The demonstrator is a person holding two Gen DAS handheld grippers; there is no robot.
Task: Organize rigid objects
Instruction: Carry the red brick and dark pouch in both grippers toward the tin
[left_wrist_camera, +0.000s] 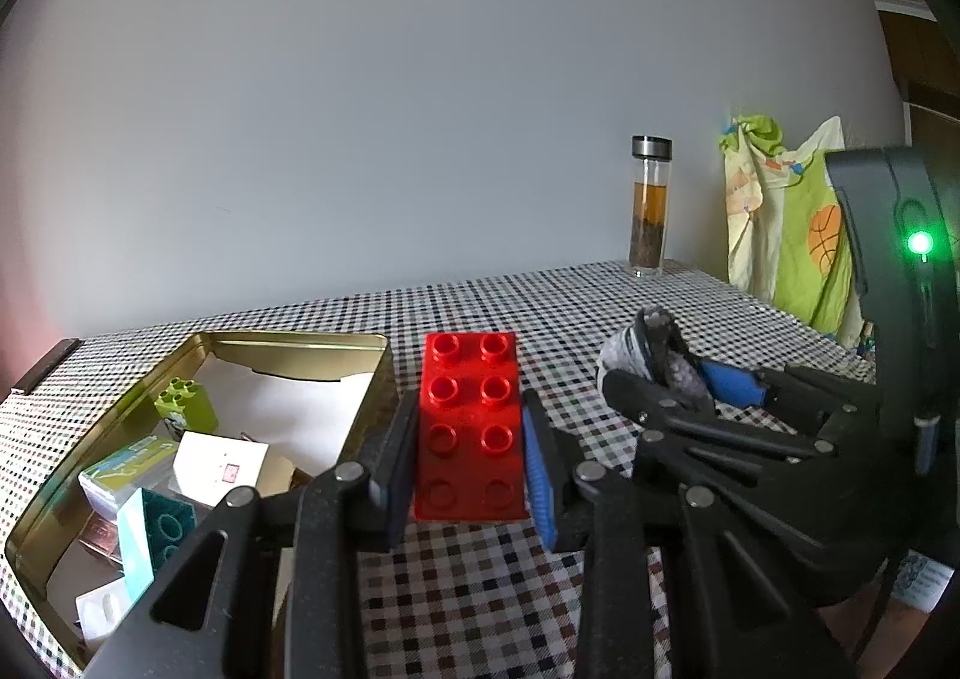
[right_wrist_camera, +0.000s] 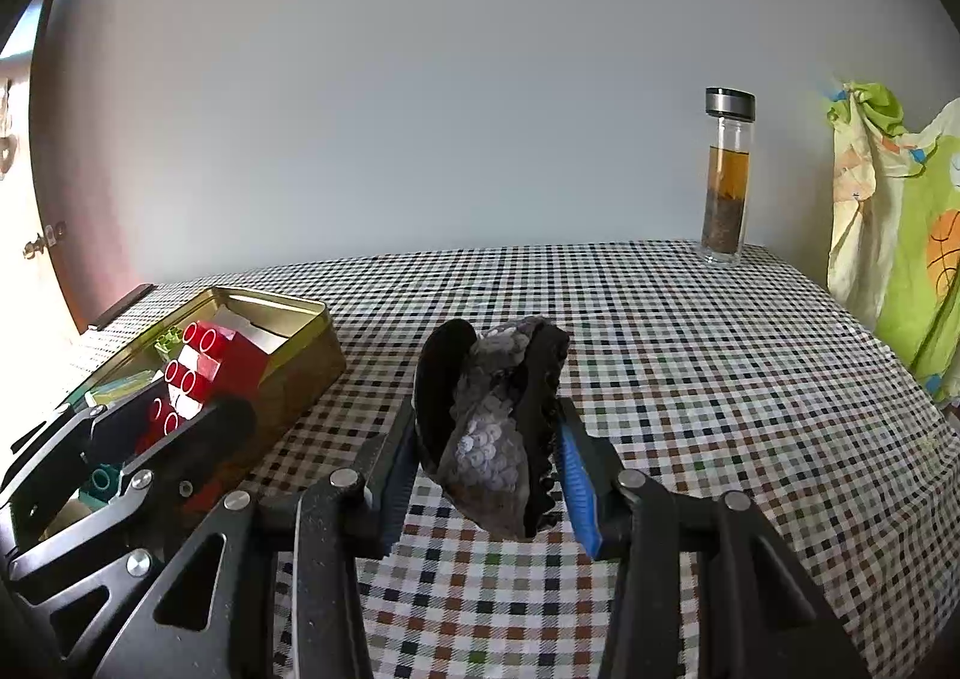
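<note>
My left gripper [left_wrist_camera: 471, 475] is shut on a red studded building brick [left_wrist_camera: 469, 421] and holds it above the checked tablecloth, just right of an open gold tin [left_wrist_camera: 336, 346]. The brick [right_wrist_camera: 204, 373] also shows in the right wrist view, beside the tin [right_wrist_camera: 300, 355]. My right gripper [right_wrist_camera: 486, 475] is shut on a grey sequined hair claw clip [right_wrist_camera: 492, 427] with black teeth, held above the cloth. The right gripper and clip [left_wrist_camera: 654, 355] show at the right of the left wrist view.
The tin holds a green brick [left_wrist_camera: 186, 403], small cartons [left_wrist_camera: 129, 469] and a teal brick [left_wrist_camera: 162, 529]. A glass tea bottle [right_wrist_camera: 726, 175] stands at the table's back right. A green patterned cloth [right_wrist_camera: 900, 235] hangs past the right edge.
</note>
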